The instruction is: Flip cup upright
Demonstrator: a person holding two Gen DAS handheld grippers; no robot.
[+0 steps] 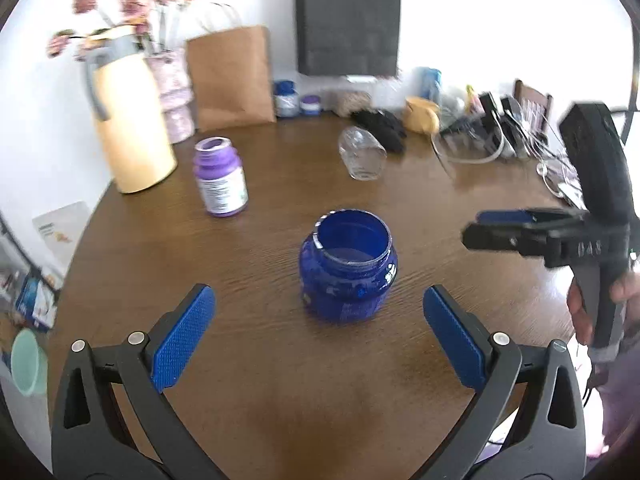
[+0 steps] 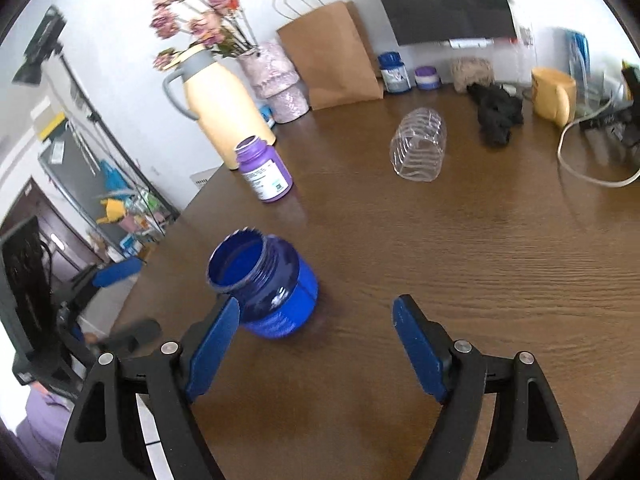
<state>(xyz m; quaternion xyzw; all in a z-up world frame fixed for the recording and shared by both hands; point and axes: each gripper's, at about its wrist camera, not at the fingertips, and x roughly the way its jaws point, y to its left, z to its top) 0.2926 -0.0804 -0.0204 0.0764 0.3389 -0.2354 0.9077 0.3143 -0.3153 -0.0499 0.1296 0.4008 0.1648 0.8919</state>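
A blue plastic cup-like jar (image 1: 348, 270) stands upright on the brown wooden table (image 1: 280, 400), mouth up. It also shows in the right wrist view (image 2: 266, 292). My left gripper (image 1: 320, 328) is open and empty, just short of the jar, with the jar ahead between its fingers. My right gripper (image 2: 316, 344) is open and empty; the jar sits by its left finger (image 2: 216, 344). The right gripper also shows in the left wrist view (image 1: 504, 232), to the right of the jar and above the table.
A clear plastic cup (image 1: 362, 154) lies on its side farther back. A purple bottle (image 1: 220, 178) stands at the left, a yellow thermos (image 1: 128, 120), vase and paper bag (image 1: 230, 76) behind. Black cloth (image 1: 380, 124), cables and clutter fill the back right.
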